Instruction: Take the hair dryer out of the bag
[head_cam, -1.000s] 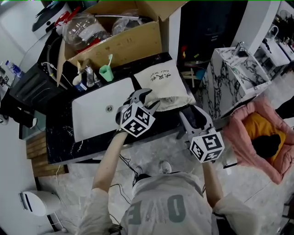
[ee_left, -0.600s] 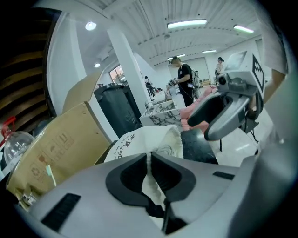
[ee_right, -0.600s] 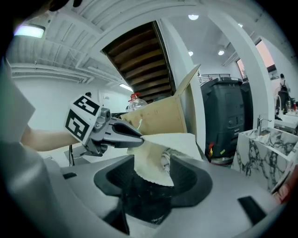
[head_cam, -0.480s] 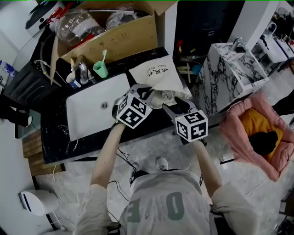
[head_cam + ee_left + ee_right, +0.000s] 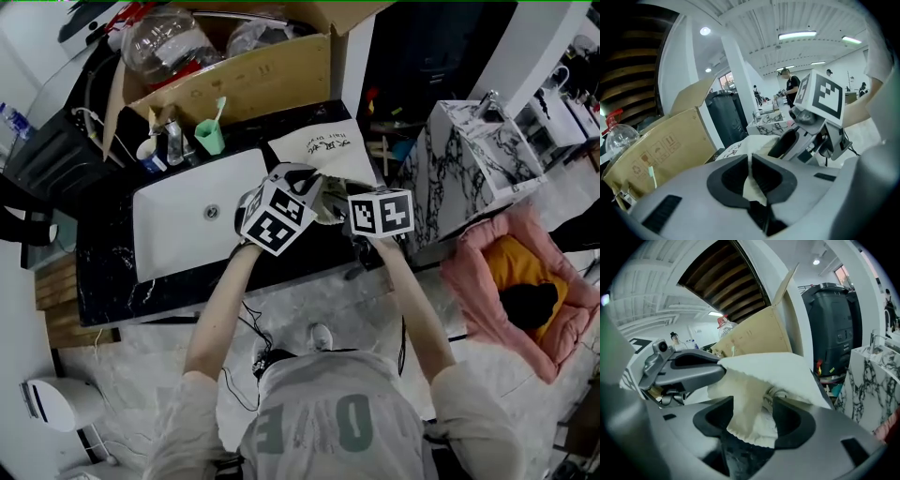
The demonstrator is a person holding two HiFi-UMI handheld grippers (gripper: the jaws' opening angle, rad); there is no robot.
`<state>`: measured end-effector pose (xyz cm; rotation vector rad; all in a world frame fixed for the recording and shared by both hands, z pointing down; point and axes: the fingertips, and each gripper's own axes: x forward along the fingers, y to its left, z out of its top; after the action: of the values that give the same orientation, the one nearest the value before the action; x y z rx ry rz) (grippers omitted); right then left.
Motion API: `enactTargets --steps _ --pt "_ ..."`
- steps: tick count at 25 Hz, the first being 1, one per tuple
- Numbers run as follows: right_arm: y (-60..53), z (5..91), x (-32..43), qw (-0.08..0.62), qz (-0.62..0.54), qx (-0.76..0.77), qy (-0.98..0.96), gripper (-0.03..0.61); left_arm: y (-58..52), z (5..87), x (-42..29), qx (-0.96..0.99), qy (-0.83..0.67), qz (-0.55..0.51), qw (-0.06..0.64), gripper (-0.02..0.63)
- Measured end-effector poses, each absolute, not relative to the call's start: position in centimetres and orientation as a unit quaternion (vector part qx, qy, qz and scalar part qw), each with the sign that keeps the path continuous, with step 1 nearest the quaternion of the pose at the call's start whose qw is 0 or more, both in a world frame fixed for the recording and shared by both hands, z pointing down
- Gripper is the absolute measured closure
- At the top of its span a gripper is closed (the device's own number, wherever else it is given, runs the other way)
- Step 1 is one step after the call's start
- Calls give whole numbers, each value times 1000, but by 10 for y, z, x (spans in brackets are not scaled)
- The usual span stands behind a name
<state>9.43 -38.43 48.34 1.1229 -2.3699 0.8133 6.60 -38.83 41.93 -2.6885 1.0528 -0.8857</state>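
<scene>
Head view, left gripper just closed on bag, forearm extended forward.

blk counter w/ sink | on it: bag, grn cup

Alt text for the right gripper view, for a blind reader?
The right gripper, jaws just opened wider, straddles the loose mouth of a cream cloth bag. At left, the left gripper, just closed, pinches the bag's edge; a cardboard box stands behind.
</scene>
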Motion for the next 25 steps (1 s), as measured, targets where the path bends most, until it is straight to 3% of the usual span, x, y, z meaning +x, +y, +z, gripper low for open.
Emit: enactTargets --steps 25 --pt "-488 557 92 333 400 451 -725 299 -446 434 47 -882 373 -289 15 569"
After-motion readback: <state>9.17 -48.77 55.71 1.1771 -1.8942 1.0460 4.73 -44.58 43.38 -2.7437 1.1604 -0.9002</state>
